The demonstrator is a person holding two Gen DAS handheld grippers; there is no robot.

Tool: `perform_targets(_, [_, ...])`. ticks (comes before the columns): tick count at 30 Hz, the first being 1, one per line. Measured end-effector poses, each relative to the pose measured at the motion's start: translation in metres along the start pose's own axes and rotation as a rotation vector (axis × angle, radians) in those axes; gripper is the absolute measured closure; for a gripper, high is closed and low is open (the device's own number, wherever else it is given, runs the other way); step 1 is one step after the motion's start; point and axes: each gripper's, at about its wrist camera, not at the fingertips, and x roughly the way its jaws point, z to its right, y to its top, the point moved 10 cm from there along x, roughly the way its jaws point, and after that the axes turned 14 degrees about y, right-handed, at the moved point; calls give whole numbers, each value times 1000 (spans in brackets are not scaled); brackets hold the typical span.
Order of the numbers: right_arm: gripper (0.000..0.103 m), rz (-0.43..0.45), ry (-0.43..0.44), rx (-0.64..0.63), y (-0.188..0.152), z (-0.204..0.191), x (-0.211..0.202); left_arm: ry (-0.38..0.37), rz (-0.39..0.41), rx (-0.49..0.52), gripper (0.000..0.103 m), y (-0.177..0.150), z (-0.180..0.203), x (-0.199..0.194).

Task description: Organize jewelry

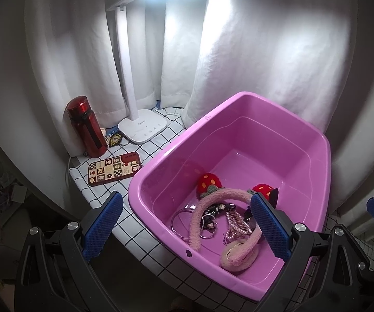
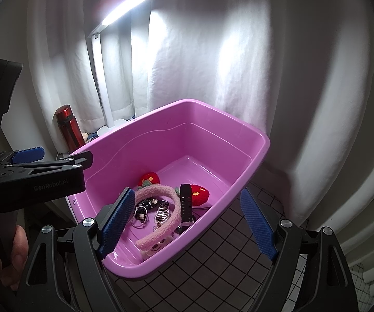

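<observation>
A pink plastic tub (image 1: 239, 119) (image 2: 262, 143) sits on a checked tablecloth. Inside lie a fuzzy pink headband (image 1: 220, 195) (image 2: 158, 191) with red strawberry ornaments (image 1: 209, 182) (image 2: 200, 193), silver bangles (image 1: 180, 219), a pearl hair claw (image 1: 236, 223) (image 2: 162, 214), dark hair clips (image 1: 217, 208) and a black watch (image 2: 185, 202). My left gripper (image 1: 187, 231) is open and empty, straddling the tub's near left rim. My right gripper (image 2: 187, 223) is open and empty, straddling the tub's near right corner. The left gripper also shows at the left of the right wrist view (image 2: 54, 161).
A red bottle (image 1: 86, 127) (image 2: 68, 127), a white desk lamp (image 1: 142, 127) and a patterned phone case (image 1: 114, 167) stand left of the tub. White curtains (image 1: 265, 65) hang behind. The table edge runs close at the left.
</observation>
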Motion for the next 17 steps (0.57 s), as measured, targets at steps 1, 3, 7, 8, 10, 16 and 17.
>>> perform_targets(1, [24, 0, 0, 0, 0, 0, 0, -4, 5, -3, 6, 0, -1, 0])
perform_targets(3, [24, 0, 0, 0, 0, 0, 0, -16, 14, -7, 6, 0, 0, -2])
perform_targets(7, [24, 0, 0, -1, 0, 0, 0, -17, 36, -3, 6, 1, 2, -5])
perform_targets(8, [24, -1, 1, -1, 0, 0, 0, -13, 38, -1, 6, 2, 2, -5])
perform_targets(10, [24, 0, 0, -1, 0, 0, 0, 9, 25, -2, 6, 2, 0, -4])
perform_targets(16, [24, -1, 1, 2, 0, 0, 0, 22, -20, -9, 6, -2, -4, 3])
perform_targets(17, [24, -1, 1, 0, 0, 0, 0, 21, -23, -10, 6, -3, -4, 3])
